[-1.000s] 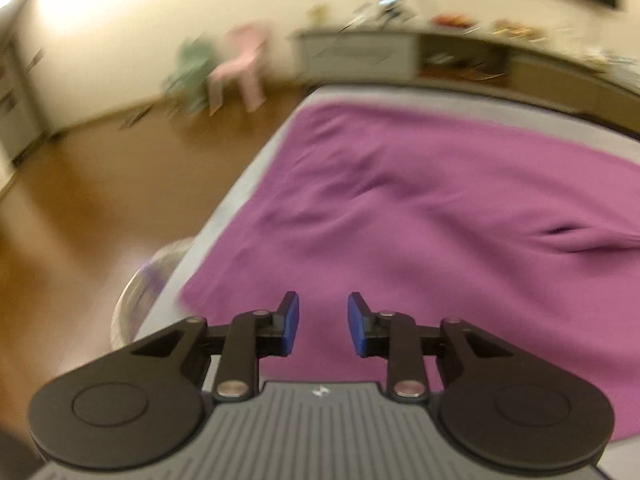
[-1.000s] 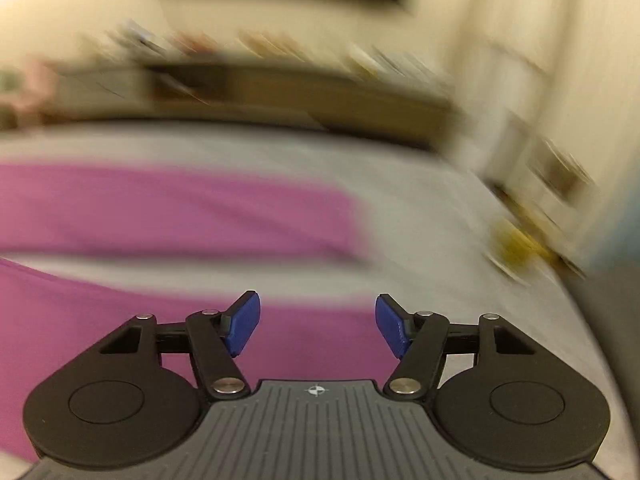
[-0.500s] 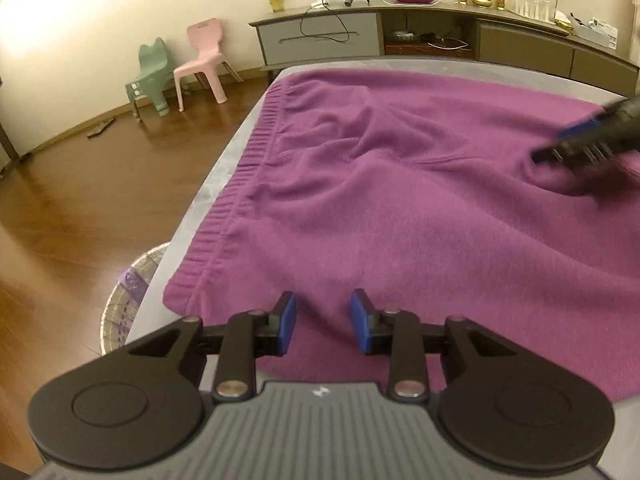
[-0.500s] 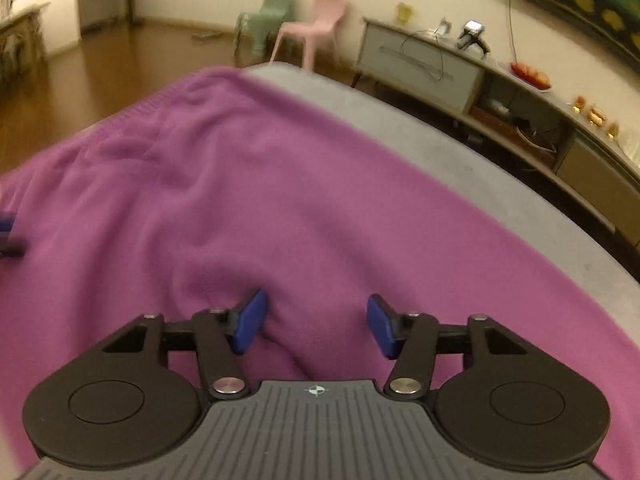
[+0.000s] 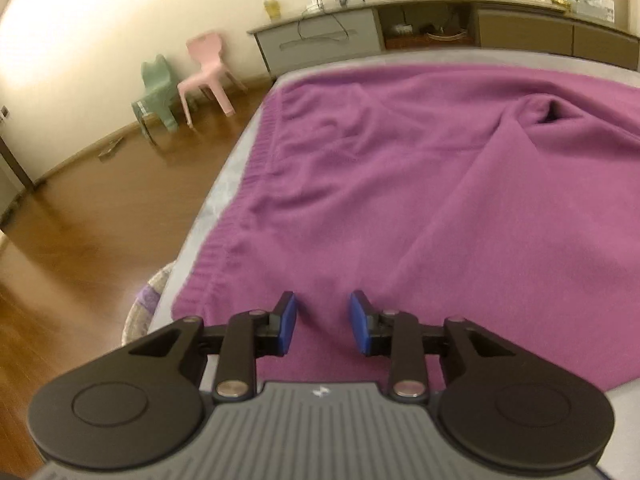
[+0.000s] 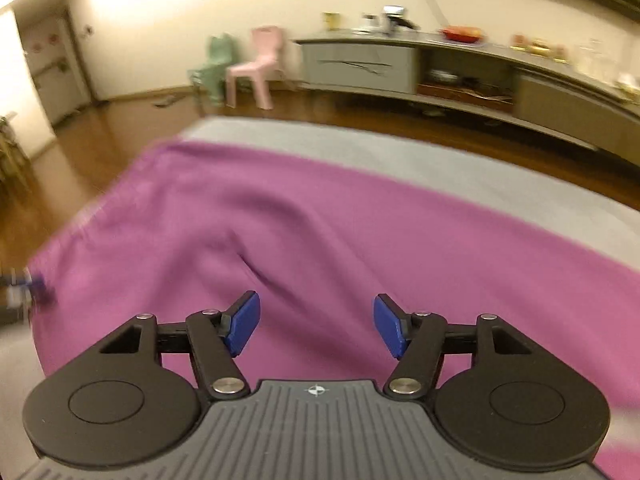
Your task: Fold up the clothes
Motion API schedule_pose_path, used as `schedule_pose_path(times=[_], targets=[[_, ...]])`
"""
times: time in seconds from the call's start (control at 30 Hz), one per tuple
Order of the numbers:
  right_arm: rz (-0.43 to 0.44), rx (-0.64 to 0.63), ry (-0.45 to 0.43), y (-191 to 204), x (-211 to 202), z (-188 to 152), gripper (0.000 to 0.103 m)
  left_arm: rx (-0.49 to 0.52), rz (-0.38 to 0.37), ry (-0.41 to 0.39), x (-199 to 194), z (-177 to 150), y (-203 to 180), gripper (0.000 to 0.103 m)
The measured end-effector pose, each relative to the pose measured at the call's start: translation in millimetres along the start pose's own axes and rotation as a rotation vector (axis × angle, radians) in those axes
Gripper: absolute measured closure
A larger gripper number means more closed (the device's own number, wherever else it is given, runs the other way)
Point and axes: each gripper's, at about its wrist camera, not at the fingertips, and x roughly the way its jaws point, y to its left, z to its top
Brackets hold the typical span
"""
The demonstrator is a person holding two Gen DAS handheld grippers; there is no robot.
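The purple knit garment (image 5: 420, 200) is lying spread over the grey padded table (image 5: 224, 196), its ribbed hem (image 5: 240, 216) running close to the table's left edge, with brown wooden floor (image 5: 88, 220) beyond. The left gripper (image 5: 322, 322) is hovering over the near hem corner, jaws narrow with nothing pinched. The right gripper (image 6: 316, 326) is opening wide above a crease mid-garment, cloth under the gap but not gripped.

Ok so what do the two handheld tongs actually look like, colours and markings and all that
Both look alike. The left tongs and right tongs each have two blue pads on black linkage arms with silver pivot screws, two round black side housings, and a ribbed grey body bearing a small white emblem. No cables, sleeves or hands show.
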Motion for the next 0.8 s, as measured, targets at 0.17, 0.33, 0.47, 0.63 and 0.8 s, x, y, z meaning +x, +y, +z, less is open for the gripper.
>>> schedule_pose_path(times=[0.17,0.33,0.47,0.63,0.8], targets=[[-0.297,0.128,-0.003,-128.1,-108.6,-98.6,0.033,-0.075,0.021,0.004,-10.5,9.6,0.9,0.073],[-0.551,0.316,0.063,-251.5,-144.0,-148.8,0.036,-0.035,-0.029,-0.012,-18.1,24.3,-43.1,0.072],[-0.443,0.352,0.097,-280.2,-121.6,-147.4,0.042,0.035,0.016,0.028,-6.4,20.4,-61.0,0.073],[-0.399,0.302,0.101,-289.5,-102.9,-125.1,0.041,-0.014,0.052,0.036,-6.1,11.7,-47.2,0.073],[-0.433,0.277,0.110,-288.8,-101.5,-121.5,0.018,-0.078,0.095,0.056,-4.0,6.5,-27.3,0.073]])
